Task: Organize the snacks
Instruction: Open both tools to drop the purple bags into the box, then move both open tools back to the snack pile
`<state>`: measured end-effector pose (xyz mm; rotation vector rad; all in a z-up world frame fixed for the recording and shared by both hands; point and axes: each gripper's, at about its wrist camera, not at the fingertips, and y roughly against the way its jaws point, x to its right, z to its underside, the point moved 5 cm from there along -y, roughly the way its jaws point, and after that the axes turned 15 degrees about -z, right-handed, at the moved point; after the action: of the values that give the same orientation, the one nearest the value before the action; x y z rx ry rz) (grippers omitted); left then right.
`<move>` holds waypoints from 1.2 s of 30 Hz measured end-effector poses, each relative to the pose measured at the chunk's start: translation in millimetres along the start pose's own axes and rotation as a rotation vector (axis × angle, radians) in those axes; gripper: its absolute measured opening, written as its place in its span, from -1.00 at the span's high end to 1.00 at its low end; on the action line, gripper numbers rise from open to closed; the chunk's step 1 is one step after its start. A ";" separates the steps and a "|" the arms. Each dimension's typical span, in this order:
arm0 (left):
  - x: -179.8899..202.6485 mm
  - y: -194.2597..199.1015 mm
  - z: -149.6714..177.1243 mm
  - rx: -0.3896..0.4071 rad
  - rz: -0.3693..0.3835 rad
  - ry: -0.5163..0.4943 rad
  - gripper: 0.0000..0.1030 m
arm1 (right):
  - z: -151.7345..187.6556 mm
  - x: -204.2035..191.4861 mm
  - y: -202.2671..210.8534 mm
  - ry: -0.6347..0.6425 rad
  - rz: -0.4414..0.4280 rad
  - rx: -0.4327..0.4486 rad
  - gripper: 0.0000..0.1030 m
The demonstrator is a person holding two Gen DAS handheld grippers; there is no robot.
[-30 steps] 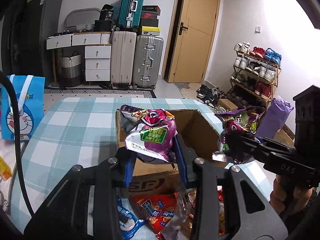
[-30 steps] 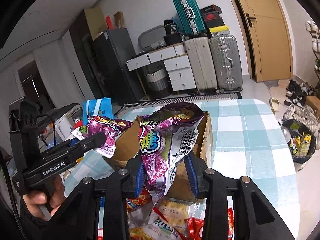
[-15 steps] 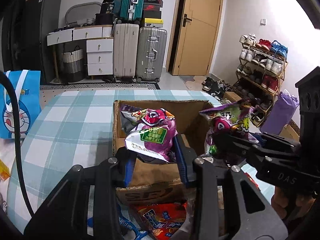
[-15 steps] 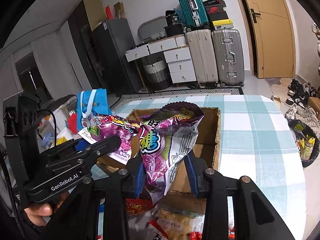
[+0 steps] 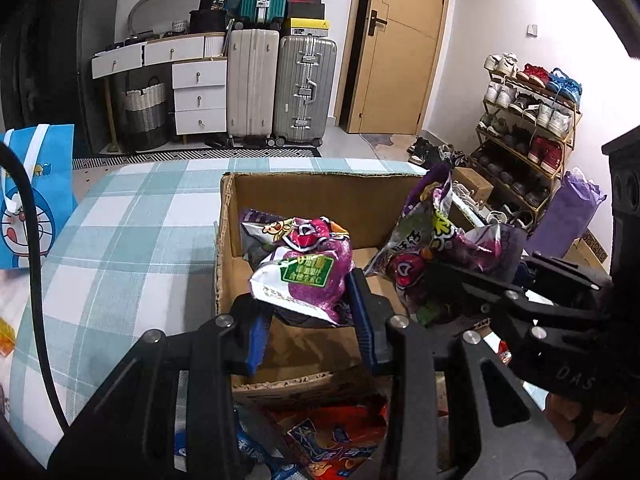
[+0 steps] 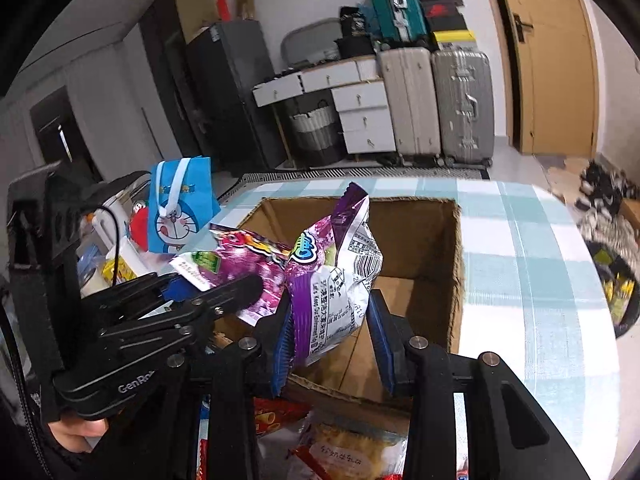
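An open cardboard box [image 5: 312, 196] [image 6: 456, 264] stands on the checked table. My left gripper [image 5: 306, 312] is shut on a purple snack bag [image 5: 304, 268] and holds it over the box's near left part. My right gripper [image 6: 330, 332] holds a second purple snack bag [image 6: 336, 280] over the box; its jaws look wider than the bag, which tilts between them. Each gripper shows in the other's view: the right one [image 5: 480, 280] with its bag [image 5: 436, 240], the left one [image 6: 224, 288] with its bag [image 6: 240, 264].
Loose snack packets [image 5: 336, 436] [image 6: 344, 452] lie on the table in front of the box. A blue cartoon bag [image 5: 32, 200] stands at the table's left edge. Suitcases [image 5: 280, 88], drawers and a shoe rack [image 5: 528, 120] stand beyond the table.
Both grippers moved forward and down over the open box with their bags. The right gripper's jaws have widened and its bag has tipped. The left bag stays gripped.
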<state>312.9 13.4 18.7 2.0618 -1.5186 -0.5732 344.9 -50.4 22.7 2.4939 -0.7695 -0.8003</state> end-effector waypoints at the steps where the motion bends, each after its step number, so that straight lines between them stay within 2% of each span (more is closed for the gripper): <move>1: 0.7 0.3 -0.9 0.004 -0.002 -0.003 0.36 | 0.6 -0.6 -0.2 0.008 0.008 -0.002 0.32; 5: 4.0 6.4 -2.7 0.016 0.003 -0.015 0.35 | 1.0 1.6 1.5 -0.018 0.009 -0.004 0.30; 7: 1.1 12.7 -2.4 0.031 -0.013 -0.032 0.27 | 1.3 1.3 7.5 -0.027 0.002 0.017 0.24; 9: -1.9 19.7 -1.9 0.048 -0.026 -0.042 -0.09 | 0.7 -1.7 15.6 -0.008 0.001 0.033 0.22; 10: -5.1 24.8 -1.2 0.058 -0.031 -0.040 -0.21 | 0.6 -3.2 20.0 0.002 0.004 0.039 0.15; 11: -8.4 29.4 0.0 0.067 -0.032 -0.034 -0.42 | 0.3 -5.0 24.9 0.010 0.010 0.048 0.08; 12: -11.7 34.8 0.9 0.079 -0.031 -0.027 -0.55 | 0.5 -6.5 30.8 0.015 0.014 0.058 -0.04; 14: -17.5 45.2 3.5 0.090 -0.030 -0.019 -0.58 | -0.1 -9.8 41.4 0.026 0.009 0.074 -0.31; 15: -19.4 50.3 5.8 0.088 -0.028 -0.018 -0.60 | 0.6 -11.7 47.8 0.034 0.014 0.081 -0.67; 16: -21.7 54.2 8.2 0.082 -0.025 -0.018 -0.63 | 1.2 -12.6 52.9 0.038 0.027 0.085 -0.90; 17: -24.4 58.3 10.9 0.081 -0.025 -0.017 -0.70 | 2.6 -13.4 59.1 0.041 0.038 0.090 -0.94; 19: -30.3 68.6 17.9 0.086 -0.031 -0.016 -0.94 | 6.5 -18.2 73.3 0.053 0.040 0.106 -0.99; 20: -32.4 72.2 20.5 0.091 -0.034 -0.012 -0.99 | 9.0 -19.5 78.3 0.058 0.039 0.107 -0.99; 25: -43.7 95.4 38.8 0.092 -0.038 -0.002 -0.99 | 32.3 -23.4 101.3 0.067 0.077 0.087 -0.99; 36: -71.3 125.9 82.4 0.065 -0.042 0.034 -0.99 | 71.5 -23.2 130.8 0.041 0.094 0.063 -0.99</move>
<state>149.2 38.6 35.6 2.1464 -1.4956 -0.5081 235.1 -151.1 46.8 2.5000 -0.9029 -0.7005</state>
